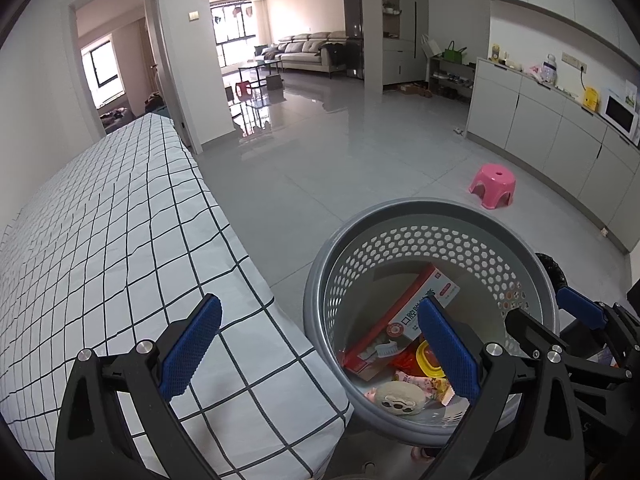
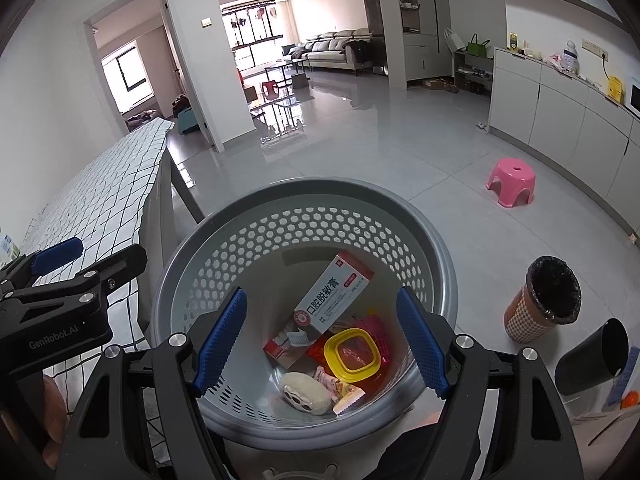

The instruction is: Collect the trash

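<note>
microwave (image 2: 635,98) cut off (right edge), toothpaste box (image 1: 404,312) partly hidden

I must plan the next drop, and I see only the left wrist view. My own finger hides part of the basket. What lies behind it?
Observer: A yellow square container, resting on a pink mesh item.
Operator: Is another bin near?
Observer: Yes. A small orange patterned bin with a black liner stands on the floor, right of the grey basket.
Operator: And the right hand-held gripper?
Observer: The right hand-held gripper is open and empty, pointing into the grey basket.
</note>
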### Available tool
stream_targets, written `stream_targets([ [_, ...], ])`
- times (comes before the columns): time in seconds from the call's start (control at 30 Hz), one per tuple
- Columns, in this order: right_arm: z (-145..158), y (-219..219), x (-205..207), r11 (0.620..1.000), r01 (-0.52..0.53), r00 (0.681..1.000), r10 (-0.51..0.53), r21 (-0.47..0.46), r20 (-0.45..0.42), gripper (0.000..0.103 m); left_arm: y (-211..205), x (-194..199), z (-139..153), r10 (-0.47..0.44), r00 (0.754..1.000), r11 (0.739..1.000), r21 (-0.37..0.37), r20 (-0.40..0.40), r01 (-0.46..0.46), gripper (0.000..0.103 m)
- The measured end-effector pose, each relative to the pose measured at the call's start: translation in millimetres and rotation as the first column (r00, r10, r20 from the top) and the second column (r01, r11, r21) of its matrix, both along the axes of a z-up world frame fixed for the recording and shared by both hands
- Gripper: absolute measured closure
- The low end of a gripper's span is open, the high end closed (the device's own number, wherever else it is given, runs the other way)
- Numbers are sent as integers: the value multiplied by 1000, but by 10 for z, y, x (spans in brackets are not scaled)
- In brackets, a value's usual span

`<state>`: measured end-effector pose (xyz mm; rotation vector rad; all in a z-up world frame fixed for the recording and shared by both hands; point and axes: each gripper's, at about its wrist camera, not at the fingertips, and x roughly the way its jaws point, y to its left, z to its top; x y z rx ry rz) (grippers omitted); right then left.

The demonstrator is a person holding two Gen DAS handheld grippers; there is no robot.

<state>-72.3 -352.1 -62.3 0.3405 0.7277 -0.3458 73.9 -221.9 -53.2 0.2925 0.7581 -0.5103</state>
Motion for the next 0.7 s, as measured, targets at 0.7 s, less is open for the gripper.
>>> stream_targets([
  [0.7, 4, 5, -3, 1000, -3, 1000, 3, -2, 1, 29, 42, -1, -13, 1, 1000, 1000, -14, -14, -1, 6],
])
